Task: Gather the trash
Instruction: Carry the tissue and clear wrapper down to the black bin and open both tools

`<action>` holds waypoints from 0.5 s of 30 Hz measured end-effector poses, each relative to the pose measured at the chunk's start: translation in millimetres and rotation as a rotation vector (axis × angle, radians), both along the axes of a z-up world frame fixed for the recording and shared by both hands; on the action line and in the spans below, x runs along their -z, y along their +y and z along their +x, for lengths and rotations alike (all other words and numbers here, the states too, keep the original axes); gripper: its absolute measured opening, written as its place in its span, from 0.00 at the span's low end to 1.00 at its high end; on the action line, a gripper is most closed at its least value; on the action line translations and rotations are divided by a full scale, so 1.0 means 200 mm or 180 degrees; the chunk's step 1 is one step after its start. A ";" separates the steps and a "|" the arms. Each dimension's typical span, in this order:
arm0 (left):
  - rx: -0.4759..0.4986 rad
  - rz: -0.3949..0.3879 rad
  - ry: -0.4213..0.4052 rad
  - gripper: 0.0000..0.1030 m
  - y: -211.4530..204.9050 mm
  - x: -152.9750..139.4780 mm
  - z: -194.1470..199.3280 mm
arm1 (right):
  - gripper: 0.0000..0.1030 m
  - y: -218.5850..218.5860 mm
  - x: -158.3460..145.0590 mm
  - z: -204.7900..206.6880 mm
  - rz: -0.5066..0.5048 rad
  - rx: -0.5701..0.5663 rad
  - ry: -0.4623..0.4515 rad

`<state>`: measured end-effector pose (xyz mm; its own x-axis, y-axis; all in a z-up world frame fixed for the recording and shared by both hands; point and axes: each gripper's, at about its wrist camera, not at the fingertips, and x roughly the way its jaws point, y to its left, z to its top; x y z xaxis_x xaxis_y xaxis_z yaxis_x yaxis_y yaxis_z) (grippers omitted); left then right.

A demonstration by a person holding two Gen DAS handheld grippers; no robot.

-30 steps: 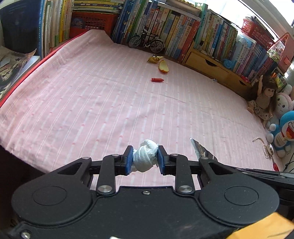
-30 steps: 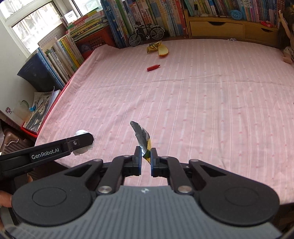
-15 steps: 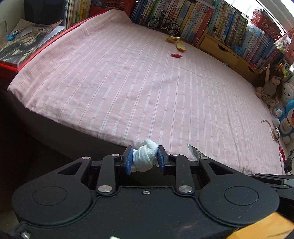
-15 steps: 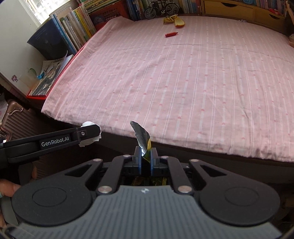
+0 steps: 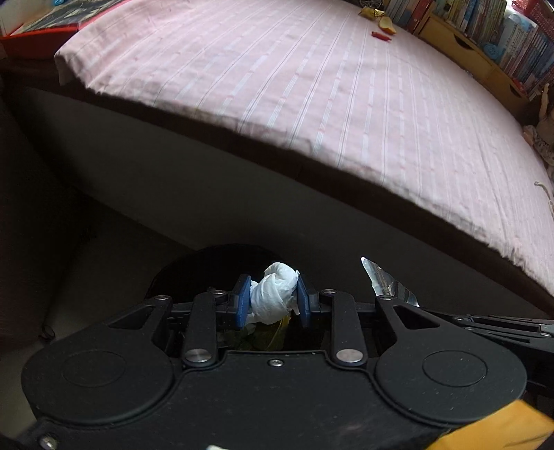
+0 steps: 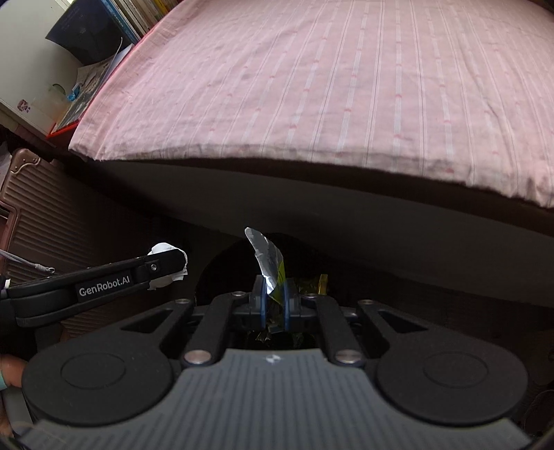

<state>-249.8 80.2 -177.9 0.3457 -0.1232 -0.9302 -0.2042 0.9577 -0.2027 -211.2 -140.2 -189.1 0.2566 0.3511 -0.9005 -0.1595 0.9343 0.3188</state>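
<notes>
Pink striped bedding (image 5: 346,90) fills the upper part of both views, the bed's dark side below it. At the lower middle of the left view, the left gripper (image 5: 273,301) has its blue fingers (image 5: 242,301) clamped on a crumpled white tissue (image 5: 273,294), above a dark round bin (image 5: 194,273) opening. In the right view, the right gripper (image 6: 273,301) pinches a silver wrapper (image 6: 265,256) that stands upright over the same bin. Far across the bed, at the upper right of the left view, lie a yellow wrapper (image 5: 372,12), a fruit slice (image 5: 387,26) and a small red piece (image 5: 381,35), beside books (image 5: 484,24).
</notes>
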 end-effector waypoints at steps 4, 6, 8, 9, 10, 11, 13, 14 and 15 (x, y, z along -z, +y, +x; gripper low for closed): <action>-0.0113 -0.0037 0.0145 0.26 0.02 0.12 -0.05 | 0.13 0.03 0.12 -0.02 0.0022 -0.0026 0.0147; -0.0134 -0.0027 0.0217 0.26 0.02 0.19 -0.05 | 0.14 0.05 0.18 -0.02 0.0031 -0.0029 0.0208; -0.0120 -0.0029 0.0260 0.26 0.02 0.27 -0.05 | 0.14 0.07 0.24 0.00 0.0080 -0.0006 0.0280; -0.0109 -0.0027 0.0277 0.26 0.02 0.32 -0.05 | 0.14 0.08 0.28 0.01 0.0102 -0.0005 0.0296; -0.0104 -0.0017 0.0302 0.26 0.02 0.36 -0.04 | 0.14 0.09 0.32 0.02 0.0098 -0.0011 0.0308; -0.0112 0.0007 0.0344 0.26 0.02 0.42 -0.04 | 0.14 0.10 0.36 0.03 0.0073 -0.0017 0.0323; -0.0148 0.0037 0.0433 0.26 0.02 0.53 -0.02 | 0.14 0.13 0.46 0.05 0.0026 -0.0027 0.0373; -0.0161 0.0041 0.0464 0.26 0.02 0.58 -0.02 | 0.15 0.13 0.51 0.05 0.0011 -0.0030 0.0396; -0.0172 0.0048 0.0491 0.26 0.02 0.62 -0.01 | 0.15 0.14 0.55 0.06 -0.0003 -0.0035 0.0416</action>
<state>-252.7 84.1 -301.9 0.2044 -0.0939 -0.9744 -0.2832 0.9472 -0.1507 -199.4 -112.0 -298.6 0.1330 0.3524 -0.9264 -0.1270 0.9330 0.3367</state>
